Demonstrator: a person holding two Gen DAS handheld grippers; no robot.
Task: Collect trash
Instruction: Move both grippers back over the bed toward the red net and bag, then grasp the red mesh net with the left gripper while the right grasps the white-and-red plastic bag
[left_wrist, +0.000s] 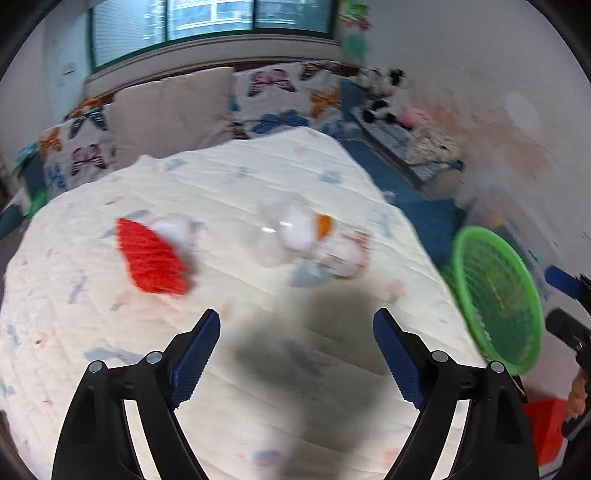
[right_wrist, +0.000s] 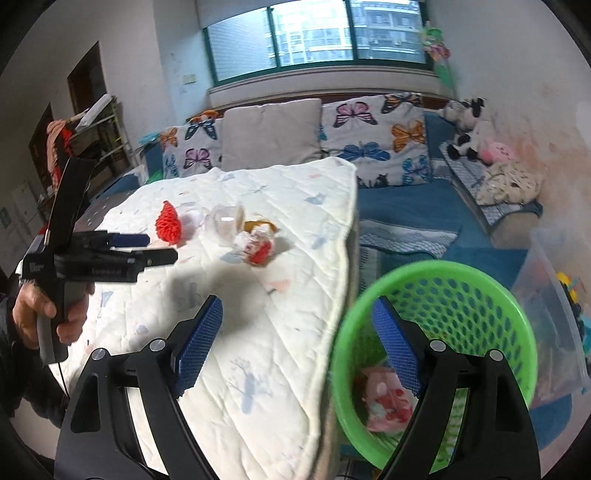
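Trash lies on a white quilted table (right_wrist: 258, 350): a red foam net (right_wrist: 168, 223), a clear plastic cup (right_wrist: 227, 223), an orange-brown scrap (right_wrist: 260, 224) and a crumpled red-and-white wrapper (right_wrist: 256, 245). The left wrist view shows the red net (left_wrist: 151, 256), the cup (left_wrist: 280, 236) and the wrapper (left_wrist: 343, 253), blurred. My left gripper (left_wrist: 295, 328) is open and empty, short of the trash; it also shows in the right wrist view (right_wrist: 147, 247). My right gripper (right_wrist: 297, 314) is open and empty over the table's right edge, beside a green mesh basket (right_wrist: 461, 291) holding a pink-red wrapper (right_wrist: 388, 402).
The green basket (left_wrist: 498, 295) stands off the table's right edge. Behind the table is a blue sofa (right_wrist: 406, 206) with butterfly cushions (right_wrist: 373, 133) and soft toys (right_wrist: 465, 129). A clear plastic storage box (right_wrist: 554, 302) stands at the right. A shelf (right_wrist: 92, 136) is at the left.
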